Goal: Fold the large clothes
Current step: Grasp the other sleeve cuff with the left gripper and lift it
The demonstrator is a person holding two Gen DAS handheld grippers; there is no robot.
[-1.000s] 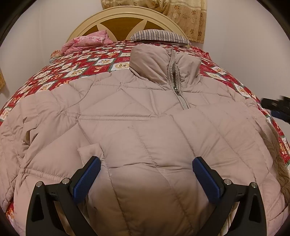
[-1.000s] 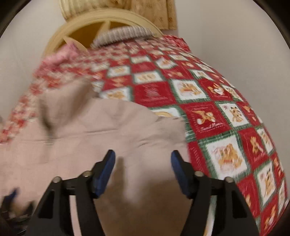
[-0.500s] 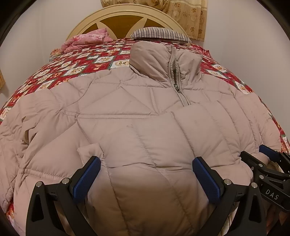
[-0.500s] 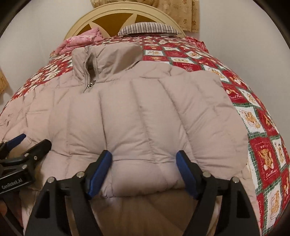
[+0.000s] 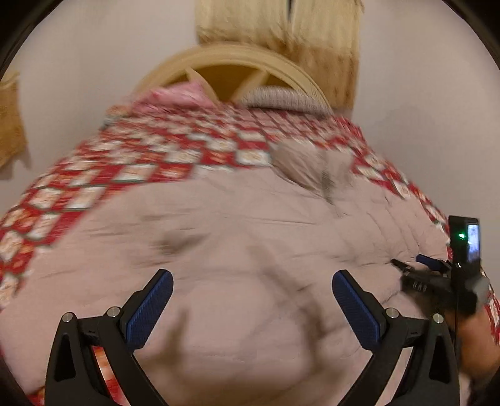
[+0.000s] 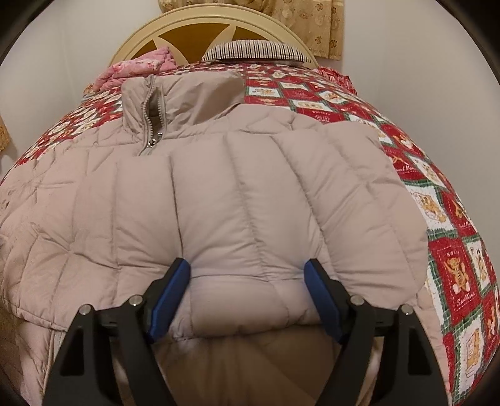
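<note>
A large beige quilted jacket lies front up on the bed, collar and zipper toward the headboard. Its right sleeve is folded across the chest. My right gripper is open, its blue pads either side of the folded sleeve's end near the hem. My left gripper is open and empty above the jacket's left part; this view is motion-blurred. The right gripper shows at the right edge of the left wrist view.
The bed has a red patchwork quilt. A curved cream headboard, a striped pillow and a pink bundle are at the far end. Walls lie beyond, with a gold curtain behind the headboard.
The left gripper has swung left and back, blurring its view. The right gripper has stayed at the folded sleeve's end, slightly closer. Both stay open.
</note>
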